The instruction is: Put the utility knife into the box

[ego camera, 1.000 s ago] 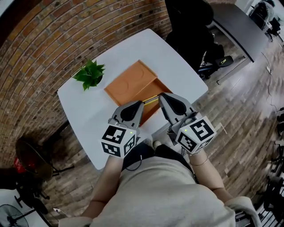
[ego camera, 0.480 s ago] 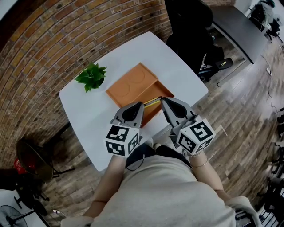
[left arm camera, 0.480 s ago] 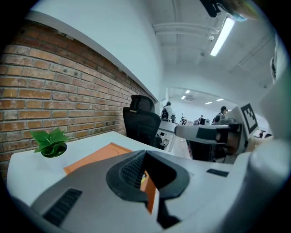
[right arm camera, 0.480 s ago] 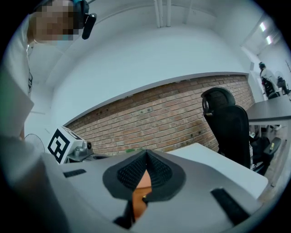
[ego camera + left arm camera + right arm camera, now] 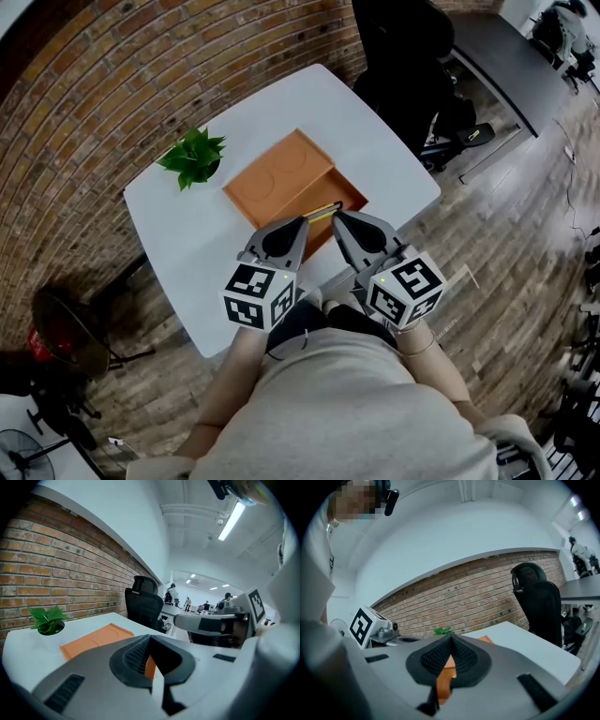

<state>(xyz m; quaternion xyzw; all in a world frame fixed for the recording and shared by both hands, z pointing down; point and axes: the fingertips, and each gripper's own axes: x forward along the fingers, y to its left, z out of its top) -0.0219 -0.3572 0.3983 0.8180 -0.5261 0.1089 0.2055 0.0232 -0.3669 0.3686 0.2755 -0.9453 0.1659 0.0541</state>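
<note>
An orange box (image 5: 281, 173) lies open on the white table (image 5: 187, 234), its flat lid toward the plant and its deeper tray nearest me. The utility knife (image 5: 323, 211), a thin yellow and black bar, lies in the tray, just past both gripper tips. My left gripper (image 5: 301, 222) hangs over the tray's near-left edge with jaws shut and empty. My right gripper (image 5: 337, 217) is beside it, tips near the knife's right end, also shut and empty. In the left gripper view the pads (image 5: 136, 656) meet over the orange lid (image 5: 93, 639). The right gripper view shows the box (image 5: 445, 670) behind its closed pads (image 5: 440, 656).
A small green potted plant (image 5: 194, 157) stands at the table's far left, also seen as the plant (image 5: 47, 620). A black office chair (image 5: 403, 56) stands beyond the table's far right corner. A brick wall runs behind the table, with wooden flooring around it.
The right gripper has shifted a little left, closer to the left gripper. The knife and box have not moved.
</note>
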